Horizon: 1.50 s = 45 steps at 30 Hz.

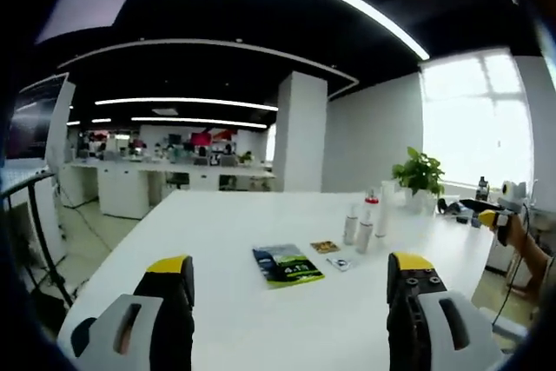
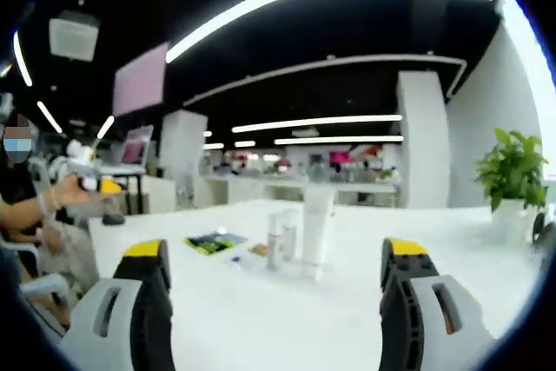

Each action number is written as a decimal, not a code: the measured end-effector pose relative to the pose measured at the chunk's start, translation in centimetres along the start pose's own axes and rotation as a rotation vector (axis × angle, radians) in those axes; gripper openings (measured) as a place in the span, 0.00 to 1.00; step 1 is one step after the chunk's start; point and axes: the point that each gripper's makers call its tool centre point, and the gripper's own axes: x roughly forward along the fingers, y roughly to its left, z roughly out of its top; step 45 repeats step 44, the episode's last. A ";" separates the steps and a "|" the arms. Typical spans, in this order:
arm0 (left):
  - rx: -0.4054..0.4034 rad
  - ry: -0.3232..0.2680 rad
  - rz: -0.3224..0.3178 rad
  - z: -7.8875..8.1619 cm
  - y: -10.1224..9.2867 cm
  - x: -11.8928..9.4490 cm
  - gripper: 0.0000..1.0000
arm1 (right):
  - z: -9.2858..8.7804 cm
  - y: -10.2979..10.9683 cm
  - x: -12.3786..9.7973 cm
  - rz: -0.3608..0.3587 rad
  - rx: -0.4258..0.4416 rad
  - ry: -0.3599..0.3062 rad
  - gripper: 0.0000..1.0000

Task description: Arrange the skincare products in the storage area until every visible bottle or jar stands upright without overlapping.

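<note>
Both tongs hang spread and empty over the white bench (image 1: 261, 319), no product between them. The bottles (image 1: 365, 225) stand upright in a tight cluster near the bench's middle, long axes vertical, beside a green leaflet (image 1: 287, 265). From the right tongs (image 2: 278, 288) the tall tube (image 2: 316, 225) sits dead ahead and looks nearer; from the left tongs (image 1: 291, 297) the cluster lies ahead, off to the right and farther. I'd judge the right hand better placed to reach
</note>
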 end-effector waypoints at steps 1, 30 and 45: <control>0.001 0.003 0.002 -0.4 0.3 -0.2 0.95 | -0.1 0.0 -0.1 -0.002 0.005 0.006 1.00; -0.056 -0.011 0.027 -2.8 0.5 -1.4 0.94 | -4.5 0.2 -2.8 -0.081 0.037 0.172 1.00; -0.037 0.003 0.025 -2.9 0.2 -1.4 0.94 | -4.2 -0.1 -3.1 -0.098 0.056 0.160 1.00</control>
